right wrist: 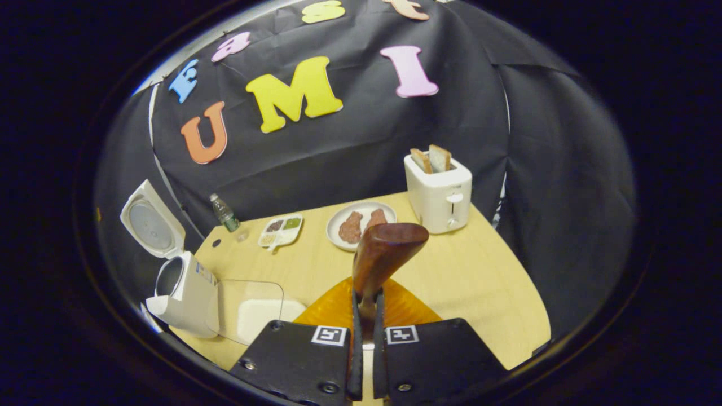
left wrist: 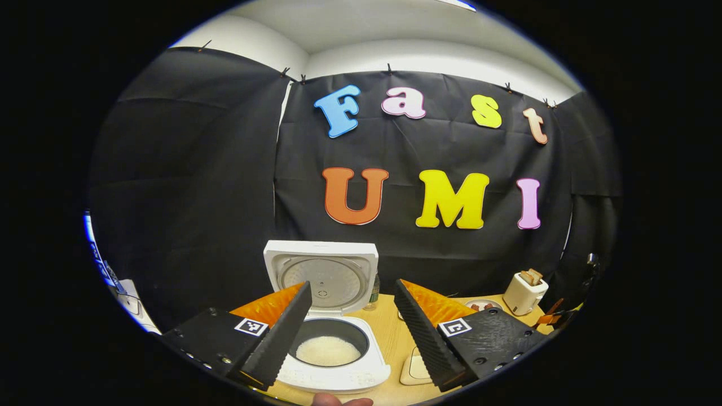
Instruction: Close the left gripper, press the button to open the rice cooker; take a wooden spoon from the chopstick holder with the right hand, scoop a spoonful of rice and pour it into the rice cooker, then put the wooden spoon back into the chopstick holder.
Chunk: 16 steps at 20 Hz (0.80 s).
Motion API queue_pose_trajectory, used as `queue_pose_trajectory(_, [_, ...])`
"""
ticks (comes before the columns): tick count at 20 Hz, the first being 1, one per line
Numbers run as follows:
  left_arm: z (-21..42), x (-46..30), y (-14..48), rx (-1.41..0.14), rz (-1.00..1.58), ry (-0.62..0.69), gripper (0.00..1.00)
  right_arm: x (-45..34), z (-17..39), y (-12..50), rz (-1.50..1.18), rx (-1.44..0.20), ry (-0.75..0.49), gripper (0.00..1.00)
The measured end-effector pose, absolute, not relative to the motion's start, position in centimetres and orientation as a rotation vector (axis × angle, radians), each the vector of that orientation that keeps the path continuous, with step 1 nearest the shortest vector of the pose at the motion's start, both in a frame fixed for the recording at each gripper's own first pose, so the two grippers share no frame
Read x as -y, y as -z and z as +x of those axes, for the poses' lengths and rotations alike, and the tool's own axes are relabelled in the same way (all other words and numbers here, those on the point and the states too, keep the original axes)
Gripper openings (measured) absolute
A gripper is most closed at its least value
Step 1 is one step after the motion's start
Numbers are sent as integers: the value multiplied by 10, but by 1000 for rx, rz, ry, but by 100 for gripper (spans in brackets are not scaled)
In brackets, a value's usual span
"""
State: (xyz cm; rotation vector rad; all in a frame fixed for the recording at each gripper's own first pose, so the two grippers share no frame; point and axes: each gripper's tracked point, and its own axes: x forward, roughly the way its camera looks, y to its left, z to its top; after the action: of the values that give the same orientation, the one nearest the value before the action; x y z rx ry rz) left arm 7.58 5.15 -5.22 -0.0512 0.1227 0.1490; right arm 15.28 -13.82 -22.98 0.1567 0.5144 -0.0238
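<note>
Left gripper view puts us just in front of the white, square-bodied rice cooker, which we take as our landmark. Its lid stands fully raised behind the pot, and a bed of pale rice lies in the dark inner bowl. So we judge the button press done. The left gripper hangs above the cooker's front edge with its jaws spread wide, holding nothing; the cooker's mouth shows between them.

In the right gripper view, the right gripper has its jaws clamped on the neck of the brown, glossy wooden spoon, whose rounded bowl rises upright ahead of the fingers. We cannot see any rice on the spoon from this angle, and we cannot tell whether its load has been poured. Here the rice cooker sits well to the left of the spoon, lid up.

Right of the cooker we see a clear-lidded white container just beside it on the light wooden table. Beyond that stand a small clear bottle with a green cap, a white divided tray of small foods, a round white plate with two brownish pieces and, farthest from the cooker, a white toaster with two bread slices.

We cannot make out the chopstick holder. By our reading, the spoon is taken and rice is in the pot; returning the spoon to the holder remains.
</note>
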Motion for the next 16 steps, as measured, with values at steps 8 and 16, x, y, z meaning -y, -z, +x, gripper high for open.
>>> queue_pose_trajectory(8, [75, -115, 55, -112, -53, -126, 95, 14, 142, 173, -21, -373, -57, 12])
queue_pose_trajectory(16, [59, -176, 71, -173, -75, -170, 95, -71, 151, 286, -244, -463, -94, 12])
